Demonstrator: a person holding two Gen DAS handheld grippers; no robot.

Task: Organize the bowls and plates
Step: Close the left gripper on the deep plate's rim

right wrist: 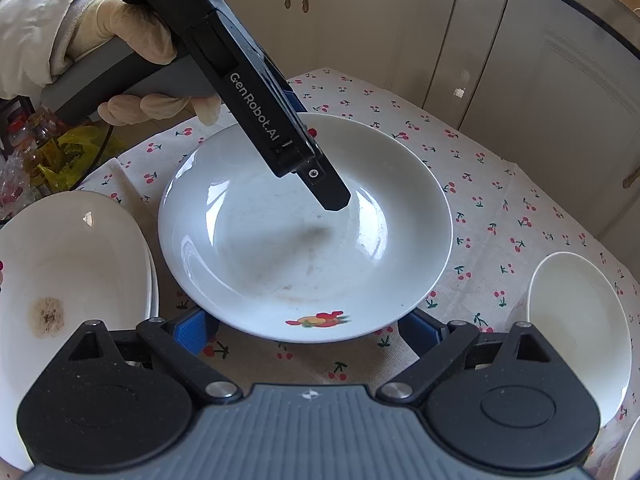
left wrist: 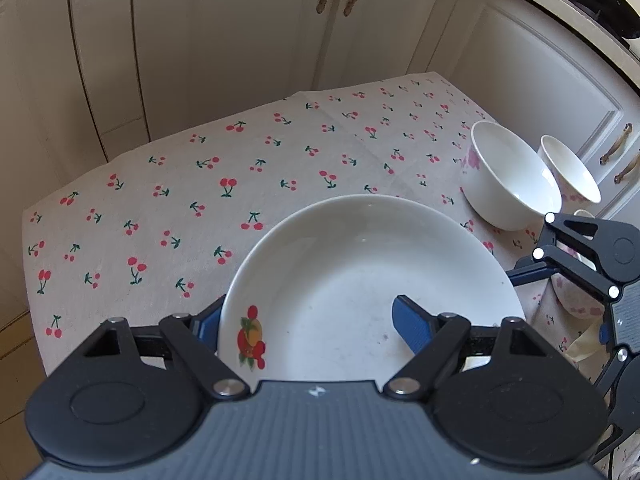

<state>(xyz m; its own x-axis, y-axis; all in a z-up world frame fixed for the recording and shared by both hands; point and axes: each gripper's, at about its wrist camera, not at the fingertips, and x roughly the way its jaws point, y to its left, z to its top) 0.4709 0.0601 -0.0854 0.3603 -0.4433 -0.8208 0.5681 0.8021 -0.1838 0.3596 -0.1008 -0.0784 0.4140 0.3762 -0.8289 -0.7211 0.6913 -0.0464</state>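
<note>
Gripping the plate [left wrist: 360,272] by its rim, your left fingers [left wrist: 414,326] straddle its edge, while your right fingers [right wrist: 192,332] stand wide apart, empty, flanking its near side.

Plate [right wrist: 304,236] on tablecloth [right wrist: 500,208], between stacked plates [right wrist: 60,264] and bowl [right wrist: 576,320].

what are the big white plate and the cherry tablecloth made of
Plate: looks like glazed ceramic or porcelain, given sharp glossy highlights on its white surface and a printed fruit decal on the rim. Tablecloth: appears to be woven fabric, matte, with fold creases and printed cherries.
</note>
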